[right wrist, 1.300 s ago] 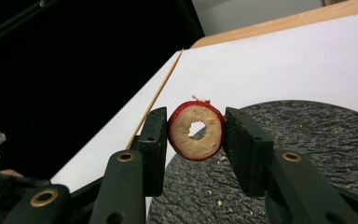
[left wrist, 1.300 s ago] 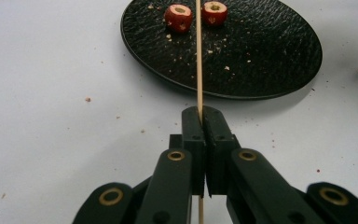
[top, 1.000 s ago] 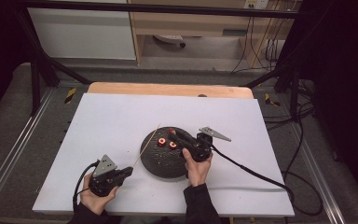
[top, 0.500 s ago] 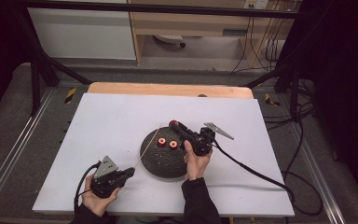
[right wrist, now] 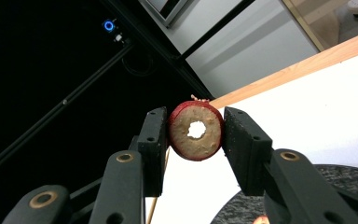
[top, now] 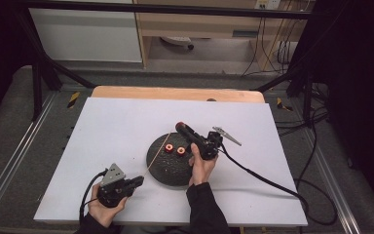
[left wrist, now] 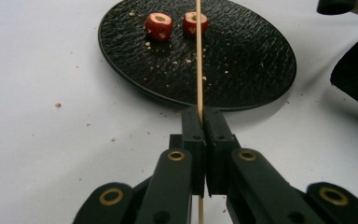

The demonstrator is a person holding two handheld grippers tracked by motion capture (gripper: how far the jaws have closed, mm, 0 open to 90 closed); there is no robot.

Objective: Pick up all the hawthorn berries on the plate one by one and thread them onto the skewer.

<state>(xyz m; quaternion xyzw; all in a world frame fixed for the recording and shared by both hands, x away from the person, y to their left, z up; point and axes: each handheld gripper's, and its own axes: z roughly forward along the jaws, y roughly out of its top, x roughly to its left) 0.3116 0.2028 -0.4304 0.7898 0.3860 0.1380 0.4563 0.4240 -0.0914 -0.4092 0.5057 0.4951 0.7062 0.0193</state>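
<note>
My left gripper clamps the wooden skewer, centre frame. My right gripper pinches a cored red fruit slice mid-frame. I should line its hole up with the tip, sliding slowly to avoid splitting it.

That plate you've got is black with a rough, pebbly matt texture, crumbs stuck all over it. Your skewer looks like pale, smooth bamboo or wood. The cored fruit slice has glossy red skin and dry, grainy tan flesh. Tabletop is smooth matt white, with a bare wood edge at the back.
</note>
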